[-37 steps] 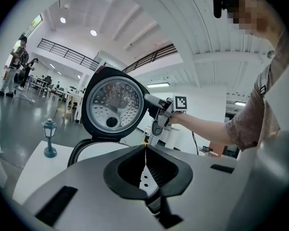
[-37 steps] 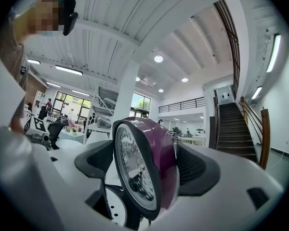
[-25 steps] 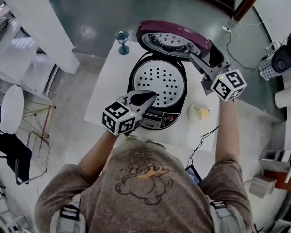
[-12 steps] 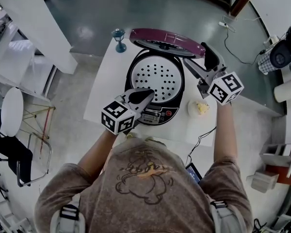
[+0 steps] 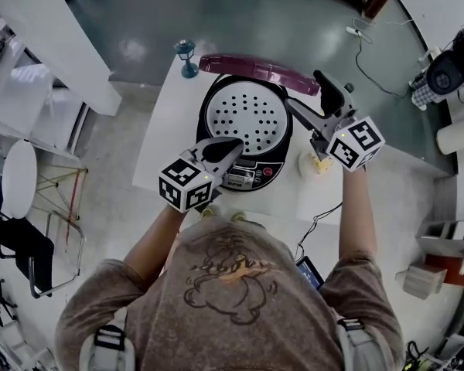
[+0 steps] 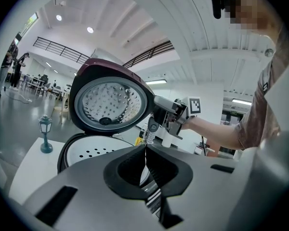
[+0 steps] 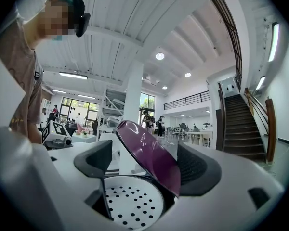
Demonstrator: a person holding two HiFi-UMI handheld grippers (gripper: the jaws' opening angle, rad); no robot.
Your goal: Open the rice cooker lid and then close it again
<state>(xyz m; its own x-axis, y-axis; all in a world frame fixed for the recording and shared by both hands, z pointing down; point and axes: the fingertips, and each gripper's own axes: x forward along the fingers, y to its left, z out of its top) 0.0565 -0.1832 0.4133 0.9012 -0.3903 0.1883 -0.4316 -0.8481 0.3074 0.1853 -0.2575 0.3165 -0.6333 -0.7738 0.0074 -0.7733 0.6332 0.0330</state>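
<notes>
The rice cooker [image 5: 243,134] stands on a white table [image 5: 170,130], its perforated inner tray [image 7: 132,203] showing. Its purple lid [image 5: 259,68] is raised and looks almost edge-on from the head view; its metal underside [image 6: 111,100] faces the left gripper view. My right gripper [image 5: 303,89] is open at the lid's right edge, and the lid [image 7: 149,153] passes between its jaws, close to the right pad [image 7: 197,170]. My left gripper [image 5: 233,148] is shut and empty, hovering over the cooker's front by the control panel [image 5: 247,178].
A small blue lamp figurine [image 5: 187,56] stands at the table's far left corner. A small dish with food [image 5: 319,163] sits right of the cooker. A cable [image 5: 325,215] trails off the table's near edge. A chair [image 5: 19,172] is at the left.
The lid has swung forward from leaning back to nearly upright. My right gripper moved with it toward the cooker. The left gripper has barely moved.
</notes>
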